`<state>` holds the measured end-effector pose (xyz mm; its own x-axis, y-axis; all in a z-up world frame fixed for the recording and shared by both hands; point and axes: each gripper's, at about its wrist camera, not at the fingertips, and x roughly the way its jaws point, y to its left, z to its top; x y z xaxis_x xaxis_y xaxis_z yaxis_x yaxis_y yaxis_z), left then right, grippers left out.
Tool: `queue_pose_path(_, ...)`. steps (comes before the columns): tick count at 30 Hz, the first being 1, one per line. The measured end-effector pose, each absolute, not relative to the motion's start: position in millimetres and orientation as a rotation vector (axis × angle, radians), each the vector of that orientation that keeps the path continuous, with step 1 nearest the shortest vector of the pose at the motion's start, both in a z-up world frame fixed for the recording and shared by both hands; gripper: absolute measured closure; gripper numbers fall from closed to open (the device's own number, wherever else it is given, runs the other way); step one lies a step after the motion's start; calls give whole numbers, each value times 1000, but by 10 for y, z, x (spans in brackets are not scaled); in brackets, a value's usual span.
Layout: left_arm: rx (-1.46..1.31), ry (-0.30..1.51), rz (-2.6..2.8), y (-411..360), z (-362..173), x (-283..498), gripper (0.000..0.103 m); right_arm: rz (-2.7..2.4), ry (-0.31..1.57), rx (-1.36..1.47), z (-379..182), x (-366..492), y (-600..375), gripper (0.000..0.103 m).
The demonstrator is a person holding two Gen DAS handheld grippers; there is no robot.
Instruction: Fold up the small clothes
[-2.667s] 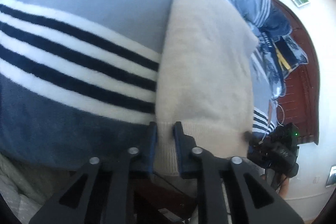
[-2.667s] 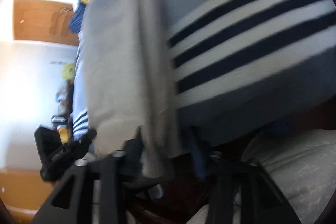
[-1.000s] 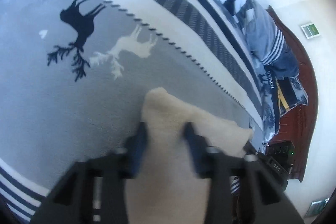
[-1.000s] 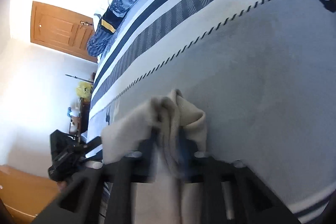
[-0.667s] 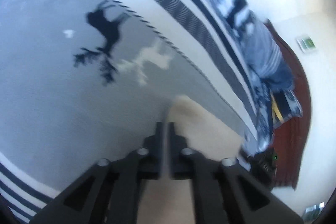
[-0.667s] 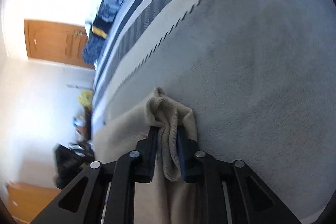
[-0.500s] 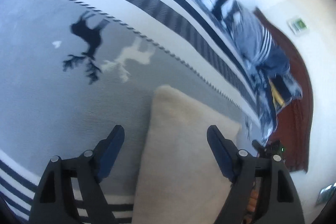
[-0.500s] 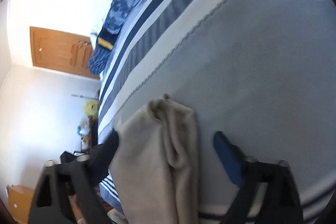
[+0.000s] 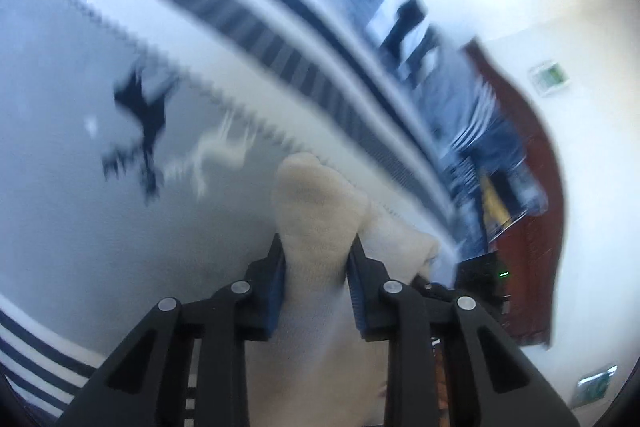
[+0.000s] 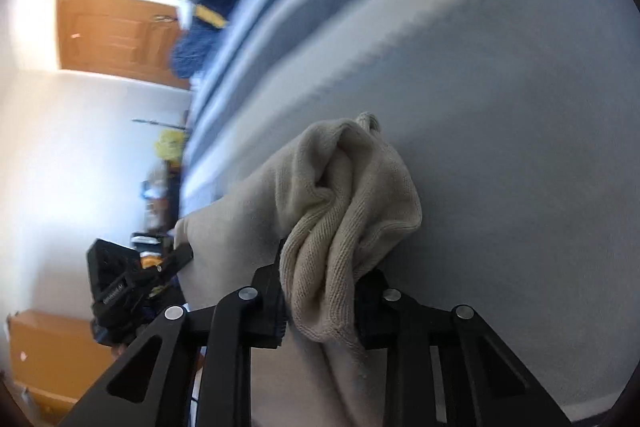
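Regripped: cream garment (image 9: 316, 211) between both closing tongs (image 9: 316, 259)

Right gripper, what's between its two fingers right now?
A bunched fold of the cream knit garment fills the closing right gripper, pressed by both pads, as the right wrist view shows. The left wrist view shows the left gripper likewise.

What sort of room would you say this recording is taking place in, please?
Most likely a bedroom: the work surface is a bed covered by a grey blanket with reindeer figures, patterned pillows lie against a dark wooden headboard, and a wooden door stands in the wall.
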<state>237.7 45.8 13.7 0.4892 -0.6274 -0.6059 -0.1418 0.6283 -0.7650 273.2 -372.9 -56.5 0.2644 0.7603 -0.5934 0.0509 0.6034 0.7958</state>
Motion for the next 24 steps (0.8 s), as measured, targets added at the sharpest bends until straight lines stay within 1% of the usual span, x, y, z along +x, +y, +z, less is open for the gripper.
queue_pose_path(4, -857, 970, -327, 813, 540, 2742, 76, 669, 1137, 820, -117, 3151, -3431, 76)
queue_pose_path(7, -825, 954, -290, 1034, 640, 3152, 76, 701, 1107, 783, 37, 3501, -3168, 76)
queue_pose_path(10, -792, 982, -253, 1078, 526, 3505, 75, 713, 1131, 754, -6, 3984, -2897, 77)
queue_pose_path(13, -778, 1047, -167, 1127, 179, 3661, 71, 674, 1178, 683, -191, 4266, -2719, 74)
queue_pose_path(15, -683, 1116, -8, 1162, 6, 3606, 71, 601, 1234, 575, -405, 4409, -2592, 64)
queue_pose_path(17, -659, 1091, -56, 1139, 39, 3319, 70, 511, 1330, 474, -642, 4508, -2486, 60)
queue_pose_path(18, -649, 1080, -83, 1113, 72, 3191, 61, 501, 1346, 468, -674, 4486, -2486, 59)
queue_pose_path(19, -621, 1077, -100, 1073, 101, 2979, 49, 520, 1332, 491, -638, 4397, -2524, 59)
queue_pose_path(20, -602, 1071, -107, 1039, 113, 2770, 45, 538, 1290, 516, -538, 4202, -2614, 49)
queue_pose_path(21, -599, 1063, -112, 1015, 102, 2560, 44, 538, 1264, 533, -473, 4013, -2698, 29)
queue_pose_path(22, -602, 1068, -118, 996, 67, 2367, 44, 535, 1246, 549, -429, 3803, -2787, 23)
queue_pose_path(24, -628, 1099, -131, 934, -62, 2034, 44, 544, 1214, 588, -373, 3312, -2889, 21)
